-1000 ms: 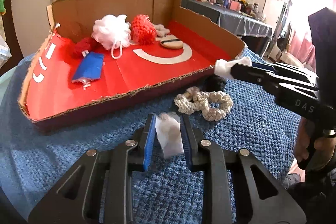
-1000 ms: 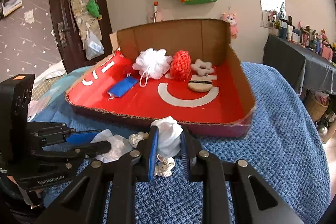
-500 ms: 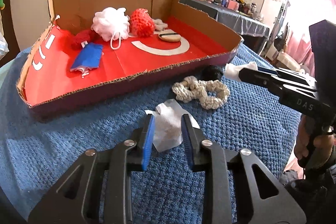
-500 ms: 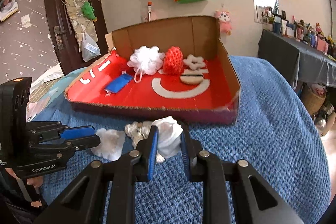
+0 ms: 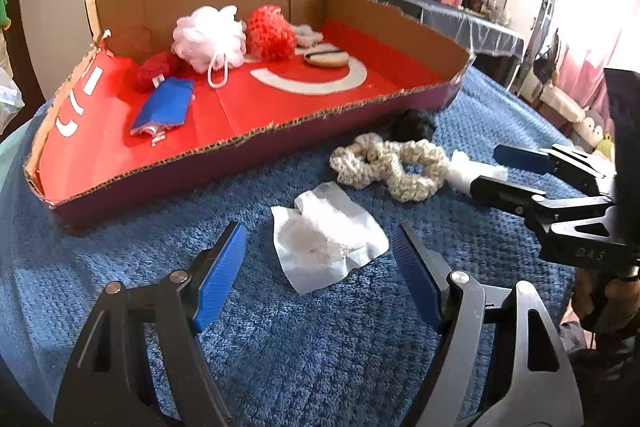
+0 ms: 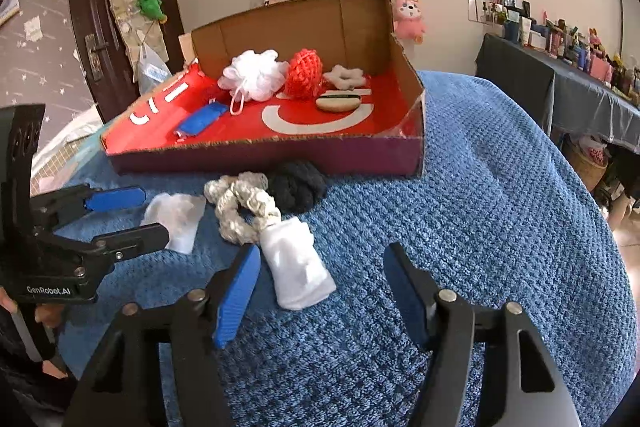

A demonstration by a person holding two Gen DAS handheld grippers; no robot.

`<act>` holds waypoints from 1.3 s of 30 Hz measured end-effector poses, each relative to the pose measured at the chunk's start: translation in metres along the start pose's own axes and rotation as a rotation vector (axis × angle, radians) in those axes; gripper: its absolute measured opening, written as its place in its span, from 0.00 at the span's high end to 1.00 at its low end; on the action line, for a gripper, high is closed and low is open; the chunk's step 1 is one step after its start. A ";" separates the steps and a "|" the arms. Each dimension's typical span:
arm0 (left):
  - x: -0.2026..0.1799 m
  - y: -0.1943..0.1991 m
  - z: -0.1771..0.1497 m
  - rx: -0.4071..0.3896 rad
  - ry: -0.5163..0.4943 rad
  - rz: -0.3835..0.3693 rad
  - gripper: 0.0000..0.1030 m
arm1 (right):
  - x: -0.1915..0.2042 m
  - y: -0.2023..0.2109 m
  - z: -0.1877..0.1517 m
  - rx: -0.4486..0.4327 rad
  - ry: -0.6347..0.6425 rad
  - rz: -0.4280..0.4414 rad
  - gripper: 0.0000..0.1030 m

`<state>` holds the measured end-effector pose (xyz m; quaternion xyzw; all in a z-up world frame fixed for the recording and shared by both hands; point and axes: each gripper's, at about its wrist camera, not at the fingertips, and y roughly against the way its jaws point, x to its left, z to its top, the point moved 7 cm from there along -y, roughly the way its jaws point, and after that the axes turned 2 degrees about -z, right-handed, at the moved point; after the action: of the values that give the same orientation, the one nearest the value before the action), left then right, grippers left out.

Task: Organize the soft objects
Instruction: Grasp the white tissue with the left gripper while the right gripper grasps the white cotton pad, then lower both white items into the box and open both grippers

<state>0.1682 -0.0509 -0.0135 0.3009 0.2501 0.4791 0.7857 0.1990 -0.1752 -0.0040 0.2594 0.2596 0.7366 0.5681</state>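
Note:
My left gripper (image 5: 320,275) is open, and a crumpled white cloth (image 5: 326,237) lies loose on the blue blanket between its fingers. My right gripper (image 6: 320,291) is open around a rolled white cloth (image 6: 298,269) that rests on the blanket. A cream crocheted ring (image 5: 390,163) and a black knitted piece (image 6: 298,185) lie in front of the red cardboard box (image 5: 240,151). Inside the box are a white pouf (image 5: 208,37), a red crocheted ball (image 5: 270,33), a blue cloth (image 5: 164,105) and a tan sponge (image 5: 326,57).
The blue blanket (image 6: 480,227) covers the surface and falls away at the right. The box's low front wall (image 6: 260,157) faces me. A dark table with bottles (image 6: 560,67) stands at the far right. A door (image 6: 120,27) is at the left.
Both grippers opened and released their white cloths onto the blanket. Both pulled back from the box.

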 end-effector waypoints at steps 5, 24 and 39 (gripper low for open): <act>0.004 -0.015 -0.004 0.055 0.017 0.006 0.28 | 0.001 -0.005 -0.002 0.012 0.012 -0.001 0.35; -0.001 -0.008 -0.001 0.028 -0.006 -0.005 0.67 | 0.008 -0.008 -0.002 0.023 0.015 0.036 0.75; 0.010 0.027 0.035 -0.078 -0.017 0.004 0.67 | 0.023 0.008 0.054 -0.075 0.047 0.098 0.75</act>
<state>0.1800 -0.0406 0.0289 0.2746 0.2239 0.4874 0.7980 0.2245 -0.1494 0.0429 0.2329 0.2323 0.7785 0.5345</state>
